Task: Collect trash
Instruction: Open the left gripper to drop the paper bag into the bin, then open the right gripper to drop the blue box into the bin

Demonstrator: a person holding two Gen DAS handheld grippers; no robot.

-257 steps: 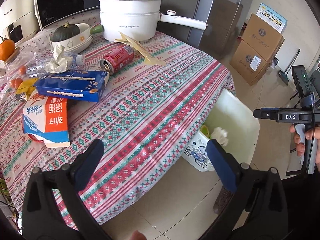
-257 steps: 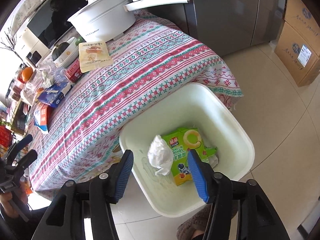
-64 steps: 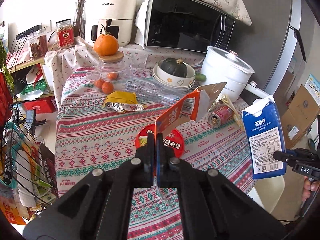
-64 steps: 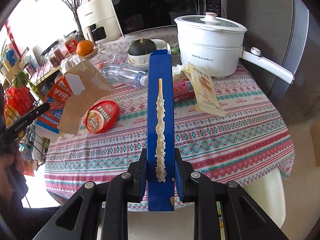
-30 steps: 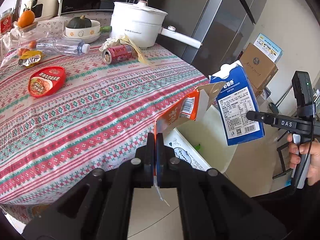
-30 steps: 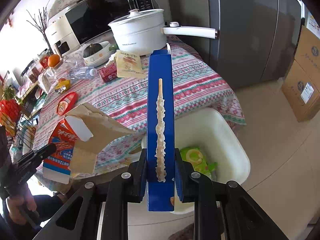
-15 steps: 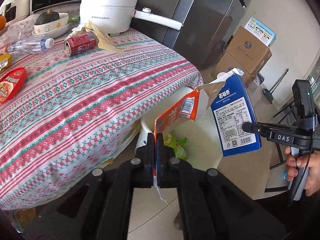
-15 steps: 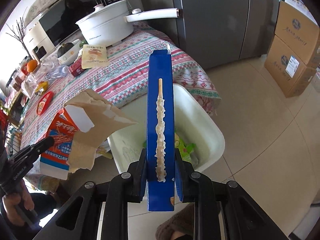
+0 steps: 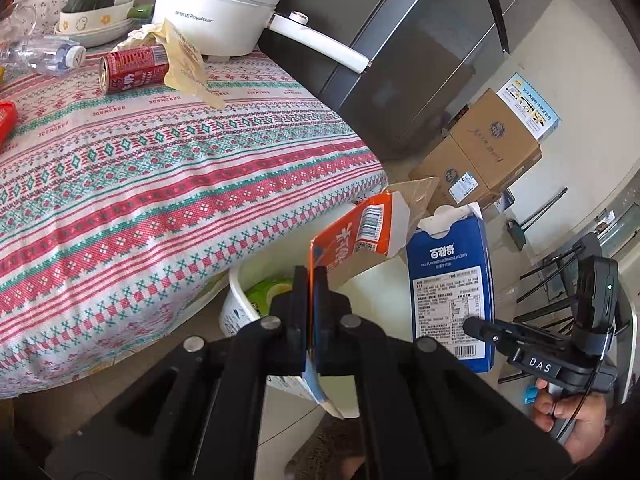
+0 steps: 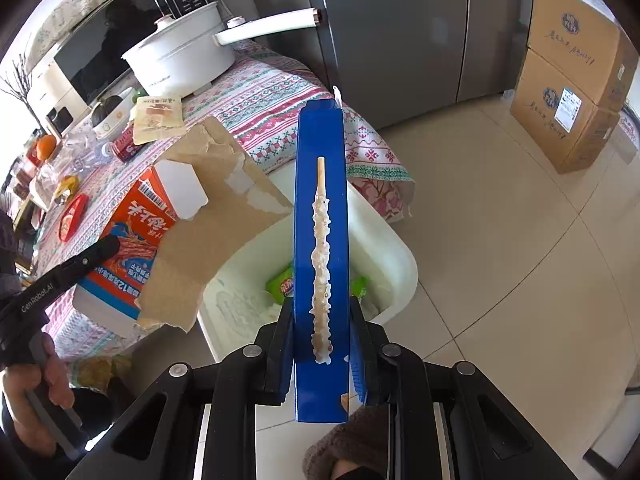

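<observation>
My left gripper (image 9: 312,300) is shut on the flattened edge of an orange carton (image 9: 360,236) with a torn brown flap. It hangs over the white trash bin (image 9: 240,280) beside the table. My right gripper (image 10: 320,336) is shut on a tall blue biscuit box (image 10: 320,216), held upright above the same bin (image 10: 400,256). In the right wrist view the orange carton (image 10: 132,240) hangs left of the blue box, over the bin's left rim. In the left wrist view the blue box (image 9: 452,288) is just right of the orange carton. Green packaging (image 10: 284,284) lies inside the bin.
The table (image 9: 140,184) with a patterned cloth carries a red can (image 9: 132,68), a beige wrapper (image 9: 184,60), a plastic bottle (image 9: 44,56), a white pot (image 9: 216,12) and a bowl with a squash (image 9: 96,8). Cardboard boxes (image 10: 576,92) and a grey fridge (image 10: 400,32) stand on the tiled floor.
Both grippers have carried their boxes away from the table and lower, to above the white bin. The bin and its green packaging now show closer beneath them.
</observation>
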